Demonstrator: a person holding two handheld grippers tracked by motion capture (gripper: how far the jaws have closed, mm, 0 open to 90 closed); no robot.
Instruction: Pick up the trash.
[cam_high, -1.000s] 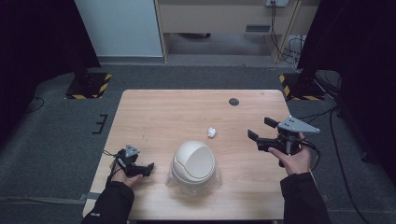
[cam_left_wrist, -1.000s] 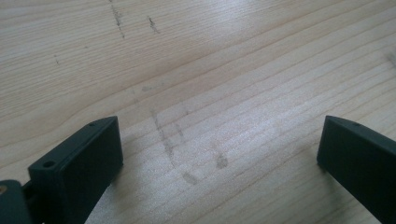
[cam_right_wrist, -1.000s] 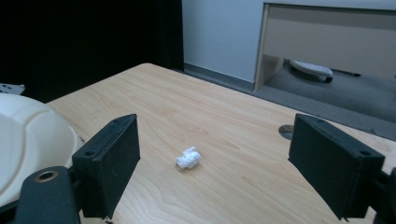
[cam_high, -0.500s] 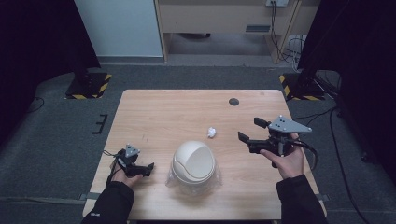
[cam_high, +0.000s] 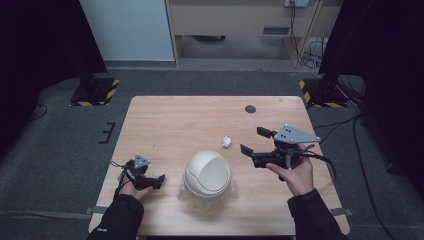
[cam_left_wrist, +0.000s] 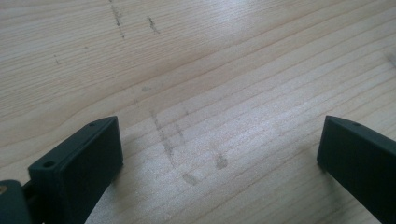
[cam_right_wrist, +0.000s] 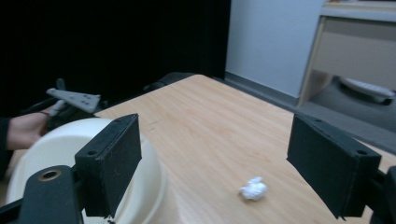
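Observation:
A small crumpled white paper ball (cam_high: 226, 142) (cam_right_wrist: 253, 188) lies on the wooden table (cam_high: 175, 125), just beyond a white domed bin (cam_high: 207, 172) (cam_right_wrist: 70, 154) that sits on clear plastic. My right gripper (cam_high: 252, 140) (cam_right_wrist: 215, 144) is held above the table to the right of the ball, pointing left at it, jaws wide open and empty. My left gripper (cam_high: 156, 181) (cam_left_wrist: 219, 135) rests low at the near left, left of the bin, open over bare wood. In the right gripper view the left gripper (cam_right_wrist: 72, 100) shows beyond the bin.
A small dark round disc (cam_high: 250, 108) lies near the table's far edge. Grey carpet surrounds the table, with black stand bases (cam_high: 95, 90) at the far left and far right and cables on the right floor.
My right gripper has moved left and slightly nearer, closing on the paper ball. The left gripper, bin and ball have stayed put.

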